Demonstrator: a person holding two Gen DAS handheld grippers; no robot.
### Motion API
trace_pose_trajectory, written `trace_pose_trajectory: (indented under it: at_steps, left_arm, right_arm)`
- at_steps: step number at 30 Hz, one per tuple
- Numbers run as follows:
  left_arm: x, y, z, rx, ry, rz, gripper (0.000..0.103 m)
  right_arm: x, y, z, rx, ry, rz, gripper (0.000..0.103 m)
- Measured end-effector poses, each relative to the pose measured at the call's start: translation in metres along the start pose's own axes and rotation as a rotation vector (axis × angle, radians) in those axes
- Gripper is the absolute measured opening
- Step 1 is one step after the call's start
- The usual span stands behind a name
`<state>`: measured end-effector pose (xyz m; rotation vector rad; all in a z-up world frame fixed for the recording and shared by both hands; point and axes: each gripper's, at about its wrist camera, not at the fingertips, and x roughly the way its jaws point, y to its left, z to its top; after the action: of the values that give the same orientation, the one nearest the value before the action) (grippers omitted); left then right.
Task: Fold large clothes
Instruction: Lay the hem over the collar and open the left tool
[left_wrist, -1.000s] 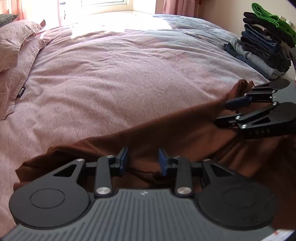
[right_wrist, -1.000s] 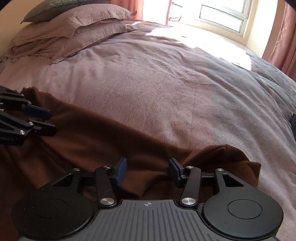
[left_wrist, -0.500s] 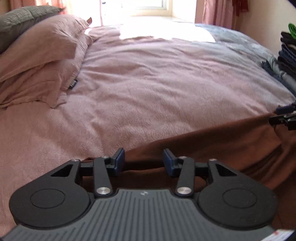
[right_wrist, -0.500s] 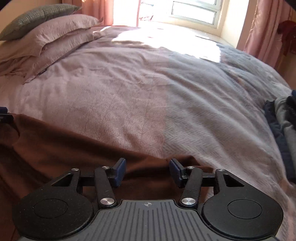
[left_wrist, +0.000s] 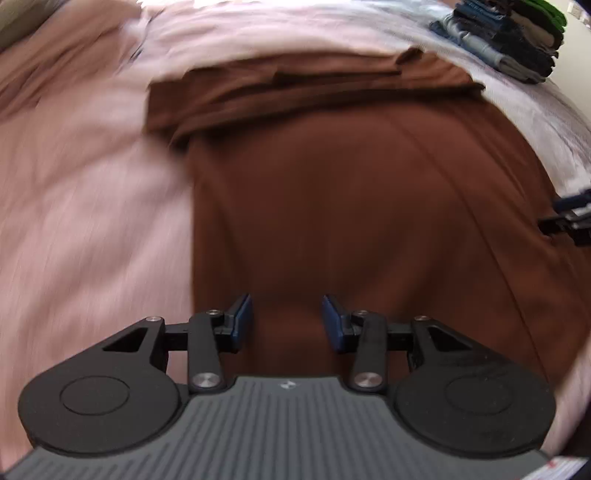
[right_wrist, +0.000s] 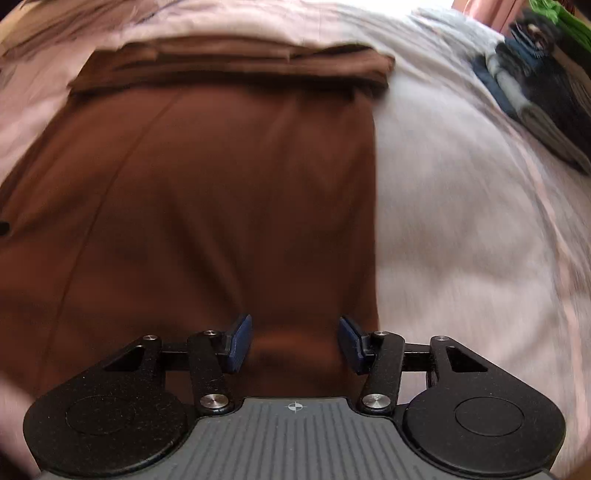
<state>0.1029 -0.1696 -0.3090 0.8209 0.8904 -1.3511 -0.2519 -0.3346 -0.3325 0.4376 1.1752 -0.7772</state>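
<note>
Jaws of both grippers parted, empty, above brown garment; clothes stack beyond on bedspread.

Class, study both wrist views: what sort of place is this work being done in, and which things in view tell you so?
Most likely a home bedroom. A pink quilted bedspread covers the whole work surface, a brown garment is spread on it, and a stack of folded clothes sits at the far edge.

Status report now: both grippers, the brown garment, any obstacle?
Left gripper open, right gripper open, both over brown garment. Garment spread on bed, far end folded over. Stack of folded clothes off to the right, not in the way.
</note>
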Motion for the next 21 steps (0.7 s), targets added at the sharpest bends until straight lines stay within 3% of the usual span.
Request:
trace_pose_trajectory:
  at_steps: [3,6,10,14,18,21]
  left_arm:
    - [-0.029,0.002,-0.044,-0.041,0.053,0.05,0.038]
    - [-0.051,-0.009,-0.07,-0.082,0.071,0.098,0.038]
    - [-0.073,-0.025,-0.084,-0.186,0.056,0.178,0.037]
    - [-0.096,-0.035,-0.074,-0.224,0.037,0.21,0.037]
    - [-0.11,-0.035,-0.051,-0.21,-0.013,0.162,0.05]
    - [-0.105,-0.03,-0.041,-0.224,-0.086,0.076,0.059]
  right_arm:
    - [-0.015,-0.006,-0.04,-0.036,0.049,0.028,0.049]
    - [-0.023,-0.009,-0.056,-0.054,0.011,0.06,0.049]
    - [-0.023,-0.009,-0.061,-0.08,-0.018,0.08,0.049]
    - [-0.041,-0.007,-0.056,-0.098,0.02,0.072,0.049]
    - [-0.065,-0.019,-0.048,0.098,-0.036,0.15,0.049]
    - [-0.066,-0.019,-0.048,0.288,-0.126,0.196,0.049]
